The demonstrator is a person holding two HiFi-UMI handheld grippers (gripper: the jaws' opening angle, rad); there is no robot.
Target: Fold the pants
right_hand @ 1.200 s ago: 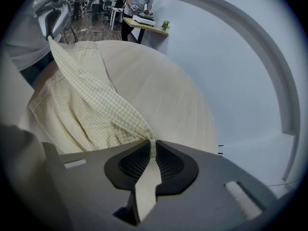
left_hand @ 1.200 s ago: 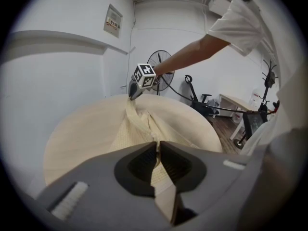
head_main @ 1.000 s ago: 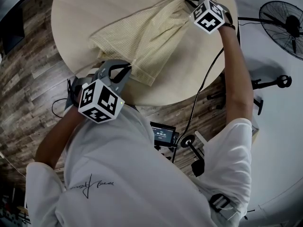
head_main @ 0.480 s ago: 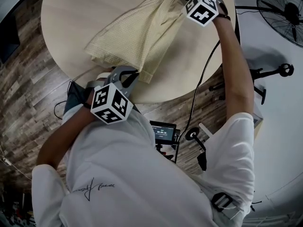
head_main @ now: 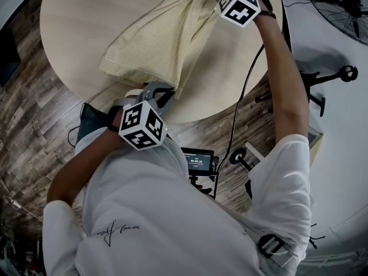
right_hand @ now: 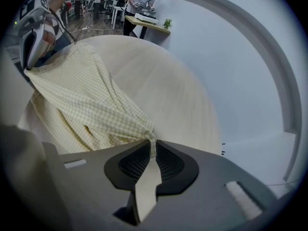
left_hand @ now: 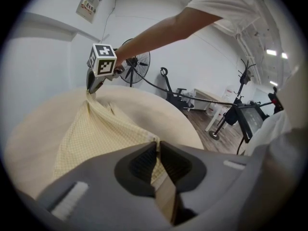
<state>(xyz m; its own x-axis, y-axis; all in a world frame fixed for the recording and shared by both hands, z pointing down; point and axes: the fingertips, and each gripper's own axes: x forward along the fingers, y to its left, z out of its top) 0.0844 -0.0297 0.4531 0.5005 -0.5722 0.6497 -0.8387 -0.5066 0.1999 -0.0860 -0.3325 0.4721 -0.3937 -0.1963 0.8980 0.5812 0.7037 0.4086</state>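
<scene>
Soft yellow pants held at both ends

The left hand-held gripper and right hand-held gripper each clench one edge. Between them the cloth sags onto the surface. It looks light and limp, and is best pinched at corners or hems.

The pale yellow checked fabric pants lie rumpled, seemingly doubled lengthwise, stretched across the round wooden table from near edge to far right.

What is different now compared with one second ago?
The left gripper, shut on a corner of the pants, slid slightly rightwards in the head view along the near edge of the table. The right gripper kept its place and its grip on the far end.
</scene>
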